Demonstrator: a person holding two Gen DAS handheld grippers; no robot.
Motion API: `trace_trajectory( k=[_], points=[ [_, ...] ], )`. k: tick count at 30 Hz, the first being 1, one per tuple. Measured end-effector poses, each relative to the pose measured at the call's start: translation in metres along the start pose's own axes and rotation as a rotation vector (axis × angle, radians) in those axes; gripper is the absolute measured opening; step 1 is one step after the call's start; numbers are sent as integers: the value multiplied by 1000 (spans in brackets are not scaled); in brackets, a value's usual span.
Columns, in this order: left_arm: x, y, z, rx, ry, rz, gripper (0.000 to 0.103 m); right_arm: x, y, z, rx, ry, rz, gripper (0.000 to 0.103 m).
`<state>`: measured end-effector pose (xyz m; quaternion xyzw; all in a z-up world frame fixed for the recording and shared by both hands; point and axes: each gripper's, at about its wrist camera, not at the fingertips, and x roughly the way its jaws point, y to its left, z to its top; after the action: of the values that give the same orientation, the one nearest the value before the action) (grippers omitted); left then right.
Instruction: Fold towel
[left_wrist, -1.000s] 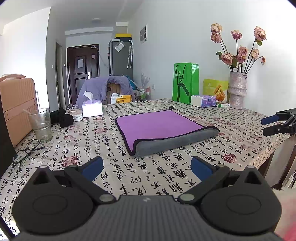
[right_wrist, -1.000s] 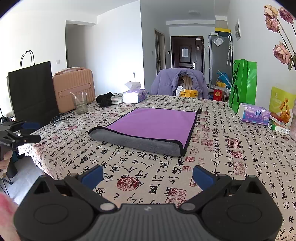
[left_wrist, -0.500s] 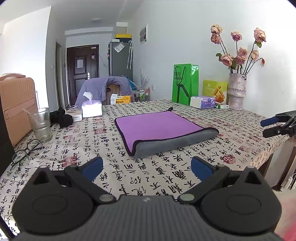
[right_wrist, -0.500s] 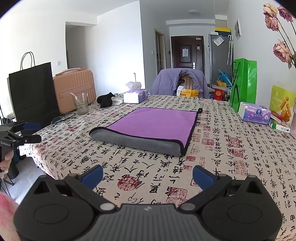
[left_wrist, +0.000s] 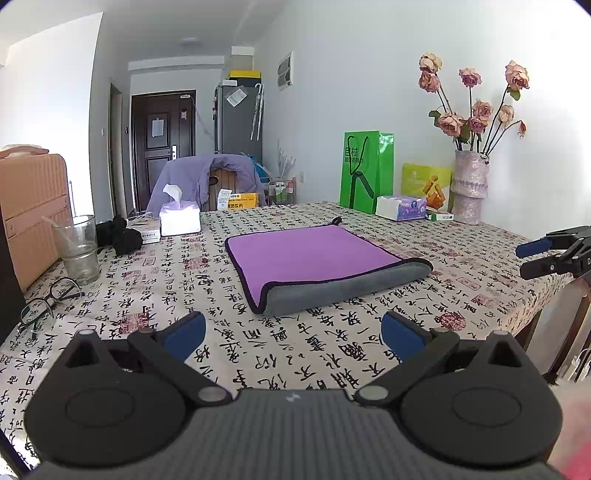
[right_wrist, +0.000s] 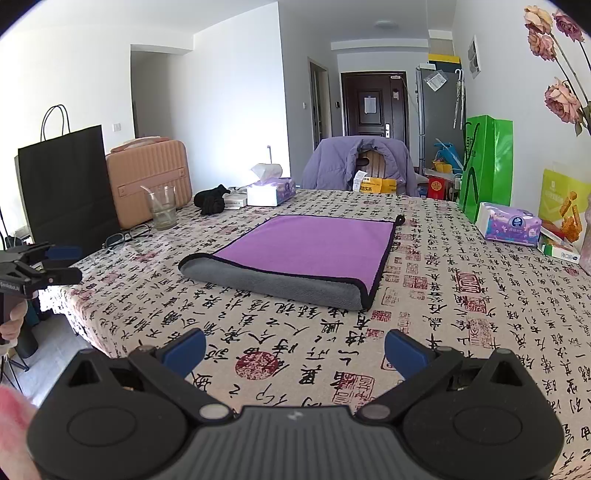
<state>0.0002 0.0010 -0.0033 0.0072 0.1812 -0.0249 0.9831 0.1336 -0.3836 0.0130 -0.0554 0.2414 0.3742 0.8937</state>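
A purple towel (left_wrist: 310, 254) with a grey underside and black trim lies folded over on the patterned tablecloth; it also shows in the right wrist view (right_wrist: 310, 247). Its grey fold faces the near edge. My left gripper (left_wrist: 293, 332) is open and empty, above the table short of the towel. My right gripper (right_wrist: 295, 349) is open and empty, also short of the towel. Each gripper shows at the edge of the other's view: the right one (left_wrist: 546, 254) and the left one (right_wrist: 40, 266), both off the table sides.
A glass (left_wrist: 79, 251), spectacles (left_wrist: 44, 302), a black cloth (left_wrist: 122, 236) and a tissue box (left_wrist: 180, 219) stand at the left. A green bag (left_wrist: 365, 171), tissue pack (left_wrist: 402, 208) and flower vase (left_wrist: 469, 186) stand by the wall. A black bag (right_wrist: 66, 184) and suitcase (right_wrist: 151, 177) line the left edge.
Both grippers have drifted very slightly; the towel lies as before. Both grippers stay open.
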Motion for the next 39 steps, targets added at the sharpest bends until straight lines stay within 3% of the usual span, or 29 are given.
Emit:
trace_trajectory(
  k=[39],
  points=[
    [-1, -1, 0, -16, -16, -16, 103, 0, 2, 0, 0, -3, 1, 103]
  ],
)
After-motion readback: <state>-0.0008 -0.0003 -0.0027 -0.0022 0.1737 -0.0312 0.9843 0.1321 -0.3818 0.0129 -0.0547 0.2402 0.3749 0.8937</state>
